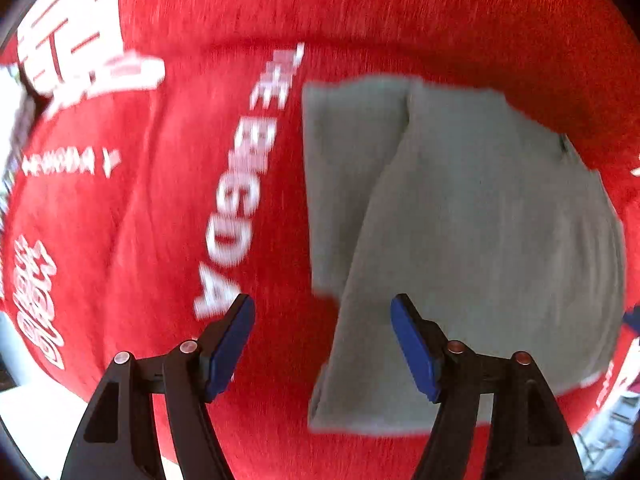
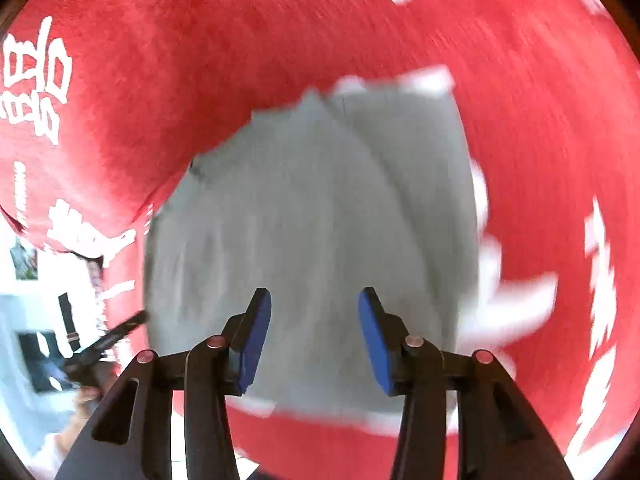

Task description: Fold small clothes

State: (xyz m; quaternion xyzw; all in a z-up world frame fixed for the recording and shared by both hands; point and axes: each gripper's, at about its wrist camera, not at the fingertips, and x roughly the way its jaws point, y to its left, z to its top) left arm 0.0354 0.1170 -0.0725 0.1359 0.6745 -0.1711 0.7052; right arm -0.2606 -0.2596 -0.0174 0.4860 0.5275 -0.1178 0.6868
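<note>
A small grey garment [image 1: 460, 240] lies folded flat on a red cloth with white lettering [image 1: 140, 200]. One flap overlaps the rest along a slanted edge. My left gripper [image 1: 322, 312] hangs above the garment's near left edge, open, with nothing between its blue pads [image 1: 232, 344]. In the right wrist view the same grey garment [image 2: 320, 220] fills the middle. My right gripper [image 2: 314, 304] is over its near part, open, its blue pads [image 2: 374, 344] apart and empty. Both views are blurred by motion.
The red cloth [image 2: 540, 140] covers the whole work surface around the garment. At the left edge of the right wrist view the other gripper [image 2: 104, 348] and a hand [image 2: 80, 404] show beyond the cloth, over a pale floor area.
</note>
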